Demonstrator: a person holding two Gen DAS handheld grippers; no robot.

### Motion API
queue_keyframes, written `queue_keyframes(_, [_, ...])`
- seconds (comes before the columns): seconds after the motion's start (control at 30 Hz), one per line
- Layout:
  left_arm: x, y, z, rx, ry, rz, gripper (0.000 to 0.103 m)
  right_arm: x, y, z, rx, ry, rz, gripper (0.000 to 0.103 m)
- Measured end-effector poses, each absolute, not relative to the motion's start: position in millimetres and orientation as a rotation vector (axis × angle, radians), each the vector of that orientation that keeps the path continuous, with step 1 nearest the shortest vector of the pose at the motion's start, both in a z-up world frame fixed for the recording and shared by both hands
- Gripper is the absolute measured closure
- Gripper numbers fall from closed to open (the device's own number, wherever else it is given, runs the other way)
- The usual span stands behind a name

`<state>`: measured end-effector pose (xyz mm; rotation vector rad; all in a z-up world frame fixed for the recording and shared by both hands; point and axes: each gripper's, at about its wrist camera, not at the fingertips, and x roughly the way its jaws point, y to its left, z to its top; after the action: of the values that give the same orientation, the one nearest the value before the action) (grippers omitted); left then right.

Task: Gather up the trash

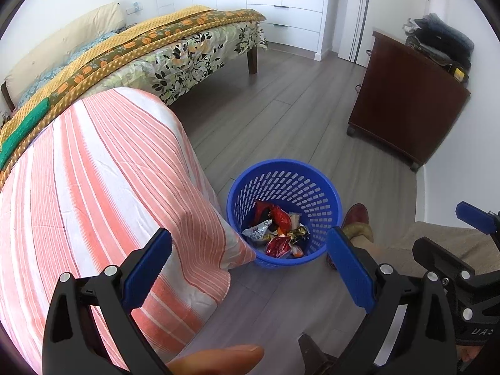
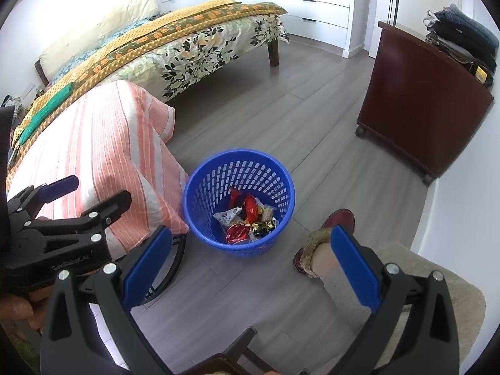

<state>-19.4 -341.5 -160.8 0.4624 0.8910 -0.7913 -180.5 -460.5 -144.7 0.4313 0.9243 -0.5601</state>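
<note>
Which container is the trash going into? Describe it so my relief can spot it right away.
Find the table draped in the orange-striped cloth; on the wood floor at its hanging corner stands a round blue basket. Its perforated walls and the wrappers piled inside mark it out.

Left hand-held gripper (image 1: 250, 268) and right hand-held gripper (image 2: 250, 265) both empty, fingers wide apart; side by side
</note>
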Motion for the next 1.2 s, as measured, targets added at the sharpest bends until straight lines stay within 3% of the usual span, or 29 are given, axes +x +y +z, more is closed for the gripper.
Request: queue_keyframes(1.2, [-20.6,-343.1,-160.9,0.465,0.893,-0.789,0.005,-181.7,-458.8,-136.2,0.420,0.919,-0.549,0.005])
